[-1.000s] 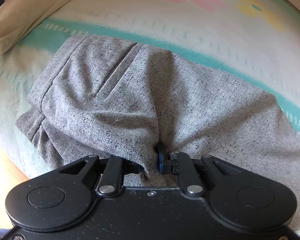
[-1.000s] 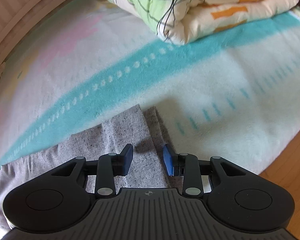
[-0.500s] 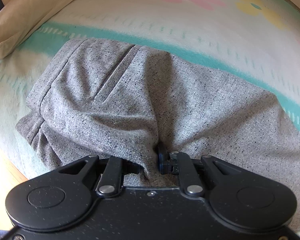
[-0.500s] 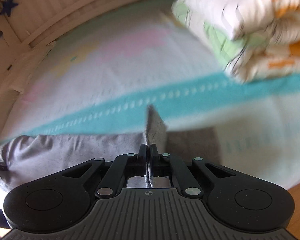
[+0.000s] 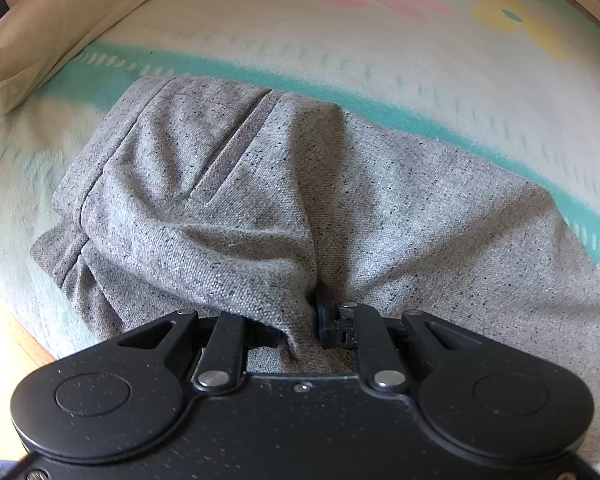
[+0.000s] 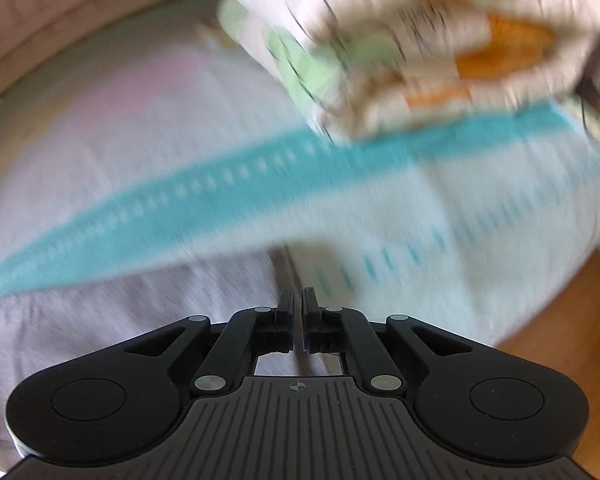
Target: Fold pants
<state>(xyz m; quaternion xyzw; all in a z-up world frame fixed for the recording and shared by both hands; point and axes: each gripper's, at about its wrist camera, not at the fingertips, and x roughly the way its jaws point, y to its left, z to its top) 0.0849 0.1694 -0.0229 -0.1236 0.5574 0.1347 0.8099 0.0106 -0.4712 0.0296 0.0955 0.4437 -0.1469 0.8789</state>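
- The pants (image 5: 260, 184) are grey flecked fabric, lying on the blanket (image 5: 380, 56) near its front edge, just short of the teal stripe (image 5: 400, 112).
- The left wrist view alone shows the waist end: a band seam, a slanted pocket opening and heavy bunched folds rising to a peak.
- The left gripper (image 5: 300, 320) is clenched on a thick gather of that cloth; the fabric drapes over one finger and hides it, while the other finger (image 5: 325, 316) presses against the fold.
- The right wrist view alone shows the opposite end: a flat, smooth grey expanse (image 6: 120, 320) with a thin upright edge of cloth rising between the fingertips.
- The right gripper (image 6: 298, 312) has just been closing; its jaws stand almost together, pinching that thin edge of the pants.
- The right wrist view is motion-blurred; fabric texture cannot be read there.
- A tan pillow (image 5: 40, 40) lies at the blanket's far left corner, seen only from the left wrist.
- A folded floral quilt (image 6: 400, 48) sits on the blanket's far right part, touching the teal stripe (image 6: 220, 200), seen only from the right wrist.
- Wooden floor (image 6: 560, 340) shows past the blanket's right edge.
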